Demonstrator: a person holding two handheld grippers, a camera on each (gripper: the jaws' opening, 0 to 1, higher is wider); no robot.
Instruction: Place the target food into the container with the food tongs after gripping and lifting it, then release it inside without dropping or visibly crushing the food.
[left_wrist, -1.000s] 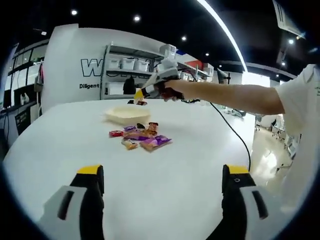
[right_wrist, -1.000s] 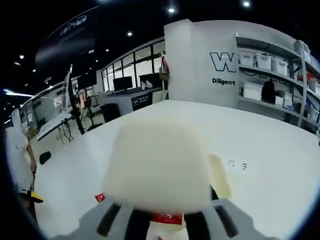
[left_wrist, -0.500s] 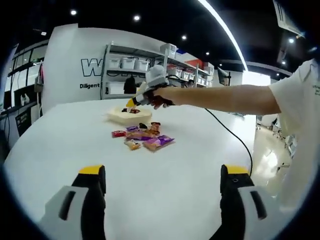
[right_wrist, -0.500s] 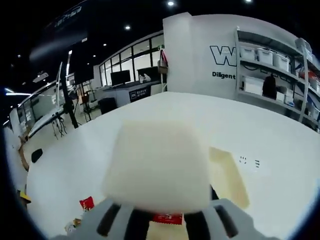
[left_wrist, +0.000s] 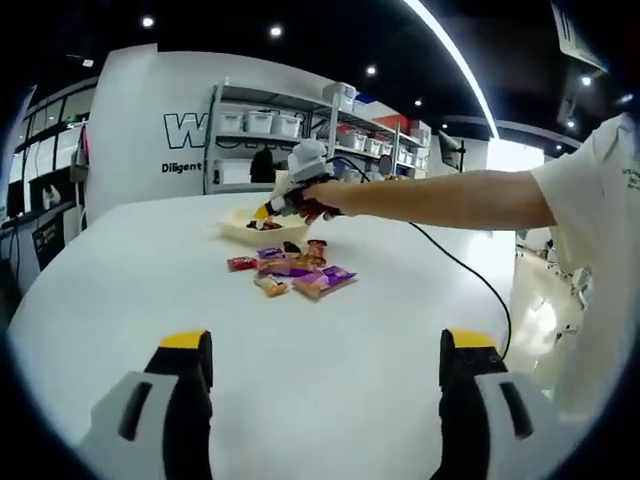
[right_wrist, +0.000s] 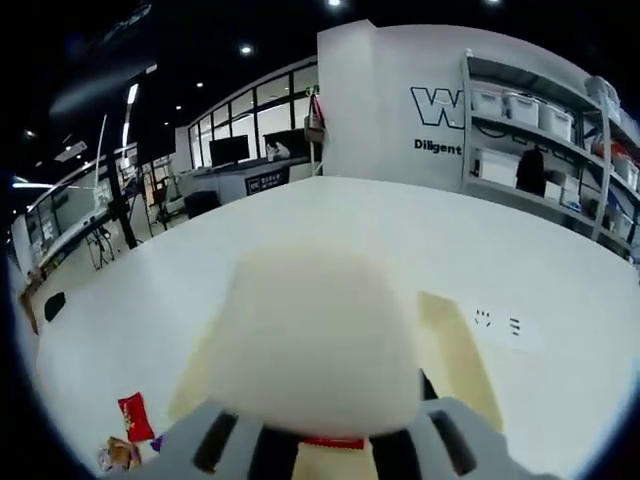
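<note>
Right hand-held gripper (left_wrist: 268, 209) lower now, over container (left_wrist: 240, 227).

L gripper (left_wrist: 325, 375) low, jaws wide apart. R arm (left_wrist: 440, 197) stretched out level, hand (left_wrist: 312, 198) round R gripper (left_wrist: 266, 210), jaws closed together.

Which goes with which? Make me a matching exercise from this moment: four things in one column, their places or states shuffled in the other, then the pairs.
Things
1. left gripper
2. right gripper
3. snack packets
4. container

Places or states
A. cream-coloured, on the far part of the table
B. open, over bare tabletop
C. heaped on the table, on the near side of the container
D. held out at arm's length over the container

Pairs: 1-B, 2-D, 3-C, 4-A
</note>
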